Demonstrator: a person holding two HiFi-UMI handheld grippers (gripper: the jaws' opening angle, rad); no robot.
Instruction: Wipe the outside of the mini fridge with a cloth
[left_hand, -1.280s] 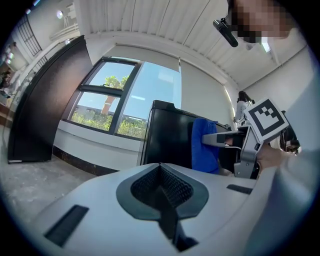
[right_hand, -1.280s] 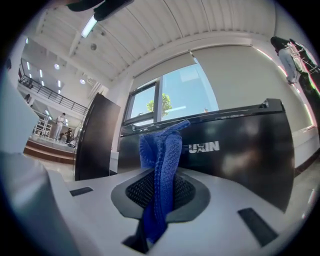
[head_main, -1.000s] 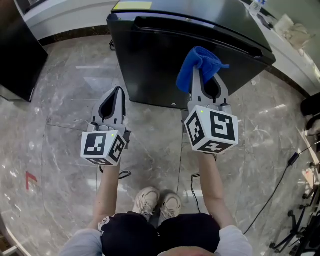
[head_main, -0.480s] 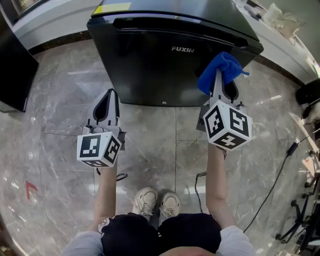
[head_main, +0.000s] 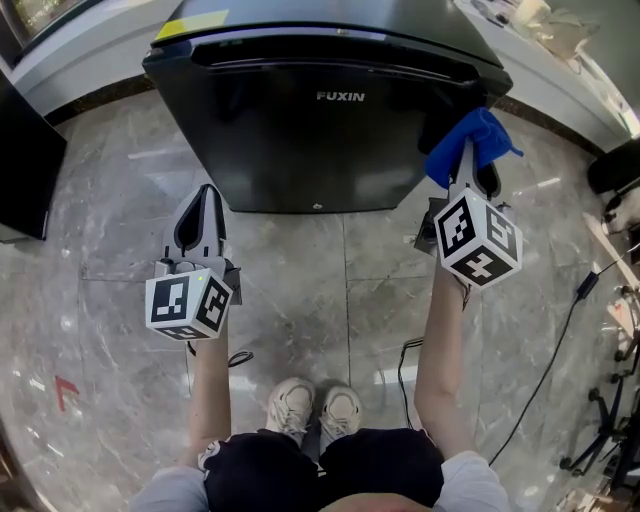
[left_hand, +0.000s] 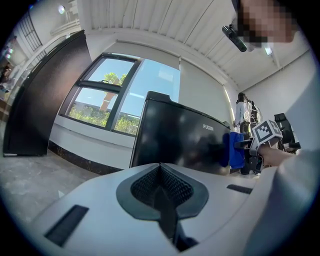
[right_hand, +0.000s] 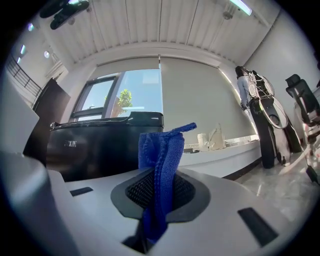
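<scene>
Right tool (head_main: 468, 172): we hold it pinching the blue cloth (head_main: 468, 138) beside the mini fridge (head_main: 300, 150), at its right front corner. Left tool (head_main: 206, 195): pressed together, empty. Hazard, we judge: wiping drag pulls the cloth free.

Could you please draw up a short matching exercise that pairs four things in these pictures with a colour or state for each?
Things:
1. mini fridge
2. cloth
3. left gripper
4. right gripper

Colour or state:
a. shut, with nothing between the jaws
b. blue and bunched up
c. black, with the door closed
d. shut on the cloth

Pairs: 1-c, 2-b, 3-a, 4-d
</scene>
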